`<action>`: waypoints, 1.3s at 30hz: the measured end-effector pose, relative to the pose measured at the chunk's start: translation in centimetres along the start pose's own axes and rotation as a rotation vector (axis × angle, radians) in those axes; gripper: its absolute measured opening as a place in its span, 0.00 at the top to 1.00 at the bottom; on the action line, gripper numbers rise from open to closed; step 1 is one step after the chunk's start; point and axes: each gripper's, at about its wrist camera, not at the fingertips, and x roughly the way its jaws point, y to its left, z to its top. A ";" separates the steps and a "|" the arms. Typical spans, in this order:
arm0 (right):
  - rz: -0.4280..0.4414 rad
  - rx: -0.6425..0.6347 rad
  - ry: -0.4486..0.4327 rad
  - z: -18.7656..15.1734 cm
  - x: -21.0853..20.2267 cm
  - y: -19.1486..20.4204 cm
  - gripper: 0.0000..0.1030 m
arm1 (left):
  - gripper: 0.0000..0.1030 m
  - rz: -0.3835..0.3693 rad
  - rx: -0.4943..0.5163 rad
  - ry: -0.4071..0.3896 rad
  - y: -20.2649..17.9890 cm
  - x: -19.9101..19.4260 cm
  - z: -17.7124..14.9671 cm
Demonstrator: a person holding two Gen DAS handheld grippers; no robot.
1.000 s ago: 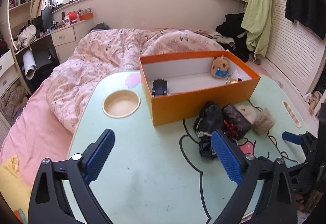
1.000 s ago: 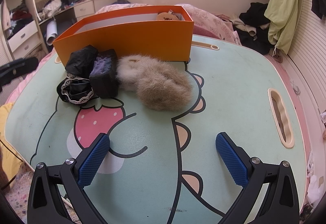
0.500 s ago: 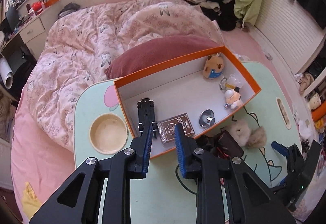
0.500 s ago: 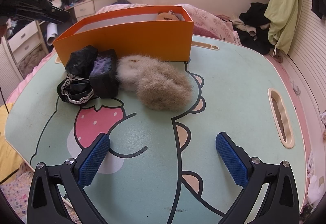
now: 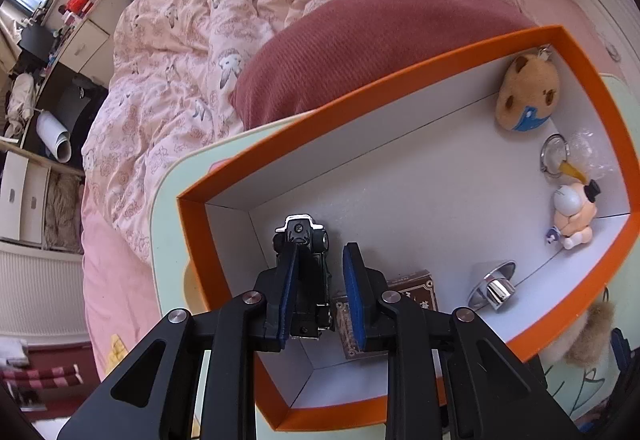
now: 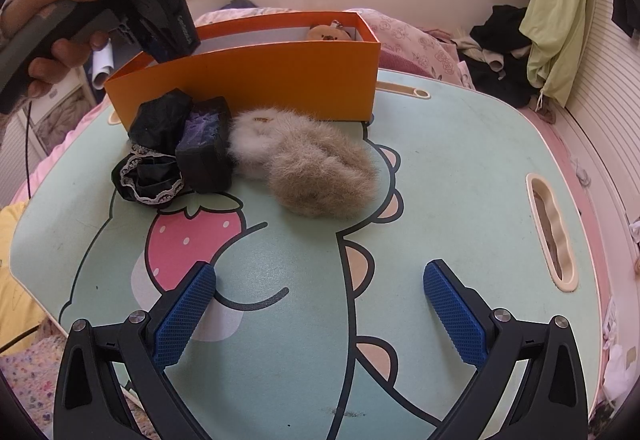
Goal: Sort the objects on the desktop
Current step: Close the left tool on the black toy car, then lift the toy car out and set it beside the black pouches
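Inside the orange box (image 5: 592, 88), at its near left corner, the left gripper (image 5: 320, 256) is opening its narrow jaws around the black toy car (image 5: 306, 240), unpressed, while the right gripper (image 6: 320, 280) hangs released over the table (image 6: 460, 160)

Card box (image 5: 416, 290): I see printed characters on its brown top, too small for me to read.
Left gripper body (image 6: 160, 16): I see lettering, blurred, unreadable.
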 end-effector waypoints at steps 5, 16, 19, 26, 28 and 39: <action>0.000 -0.003 -0.003 0.2 0.0 0.2 0.00 | 0.48 0.028 0.002 0.034 -0.2 1.3 0.5; 0.001 -0.003 -0.005 0.6 0.1 0.2 0.00 | 0.76 0.007 0.065 -0.012 0.3 0.8 0.0; 0.002 -0.004 -0.005 0.6 0.1 0.2 0.00 | 0.77 -0.033 0.075 -0.023 0.4 0.5 0.0; 0.003 -0.004 -0.005 0.6 0.2 0.2 0.00 | 0.77 -0.185 0.090 -0.162 1.1 -5.3 -0.8; 0.003 -0.004 -0.005 0.6 0.1 0.2 0.00 | 0.77 -0.263 0.100 -0.223 1.3 -8.2 -1.9; 0.005 -0.005 -0.005 0.6 0.2 0.2 0.00 | 0.77 -0.508 0.261 -0.171 -3.3 -6.8 -9.9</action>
